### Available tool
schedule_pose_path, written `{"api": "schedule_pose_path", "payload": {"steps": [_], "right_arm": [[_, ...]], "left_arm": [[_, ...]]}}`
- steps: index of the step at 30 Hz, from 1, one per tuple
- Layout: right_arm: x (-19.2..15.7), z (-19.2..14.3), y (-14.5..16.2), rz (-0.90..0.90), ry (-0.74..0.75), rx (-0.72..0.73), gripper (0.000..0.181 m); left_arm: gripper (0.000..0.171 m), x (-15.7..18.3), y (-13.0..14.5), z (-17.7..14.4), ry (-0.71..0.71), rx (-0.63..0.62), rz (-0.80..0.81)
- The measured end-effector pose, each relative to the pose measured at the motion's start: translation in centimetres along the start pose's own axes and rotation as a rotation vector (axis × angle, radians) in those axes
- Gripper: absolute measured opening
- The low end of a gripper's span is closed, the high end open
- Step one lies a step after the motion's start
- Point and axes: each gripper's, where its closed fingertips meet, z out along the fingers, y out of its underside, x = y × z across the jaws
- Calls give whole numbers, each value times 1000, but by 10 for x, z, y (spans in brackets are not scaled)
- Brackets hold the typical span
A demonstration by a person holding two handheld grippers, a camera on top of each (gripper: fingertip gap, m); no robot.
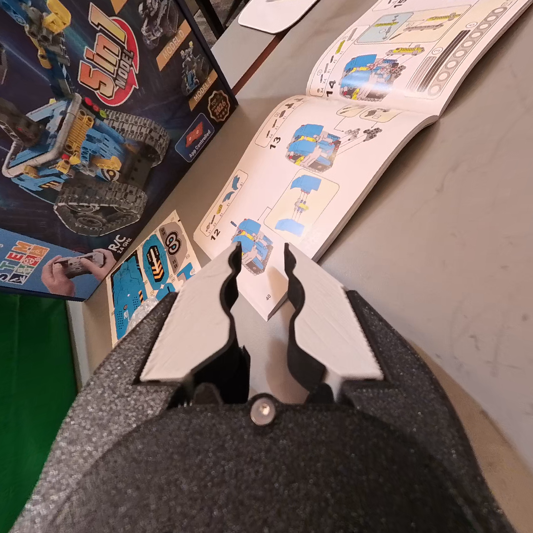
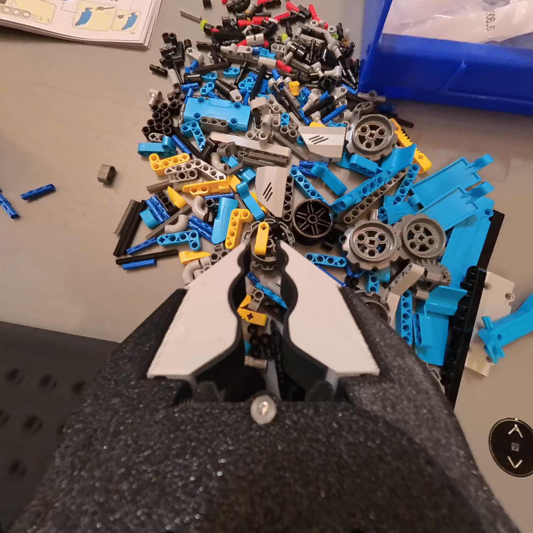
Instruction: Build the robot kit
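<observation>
Two grippers, one per view, both empty. Left gripper (image 1: 262,248) hangs with its jaws spread, a clear gap between the tips, pinching nothing; it sits over the near corner of an open booklet (image 1: 331,161) lying flat on the grey table (image 1: 447,259), pages up, probably so the build steps can be read. Just left of the booklet lies a sticker sheet (image 1: 150,274), and behind that a toy box (image 1: 86,121) stands on edge with its picture side facing in. Right gripper (image 2: 264,245) is also parted, jaws a little apart, nothing clamped between them; whether the tips touch anything cannot be told. Straight ahead of the tips, seen in the gap, is a small yellow piece (image 2: 262,238) resting on a grey gear, at the near edge of a spread pile of parts (image 2: 259,129) in blue, black, grey, yellow and red, apparently tipped out loose for easy picking. Grey wheels (image 2: 370,135) and a black wheel (image 2: 313,217) lie to the right in the pile. Beyond stands a blue bin (image 2: 432,72); a few blue pins (image 2: 37,191) lie well apart at left
</observation>
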Motion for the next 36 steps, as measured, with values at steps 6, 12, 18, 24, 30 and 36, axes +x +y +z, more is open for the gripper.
{"api": "schedule_pose_path", "payload": {"steps": [6, 12, 18, 24, 30, 36], "right_arm": [[0, 7, 6, -30, 22, -40, 11], [-1, -1, -3, -22, 15, 0, 2], [-2, -2, -3, -29, 18, -1, 2], [-30, -9, -21, -67, -57, 47, 2], [-101, -5, -47, -156, -212, 77, 2], [-178, 32, -64, -290, -395, 27, 2]], "left_arm": [[29, 0, 0, 0, -1, 0, 3], [29, 1, 0, 0, -1, 0, 8], [29, 1, 0, 0, -1, 0, 10], [29, 1, 0, 0, 0, -1, 8], [29, 1, 0, 0, -1, 2, 11], [29, 1, -1, 0, 0, 5, 12]]}}
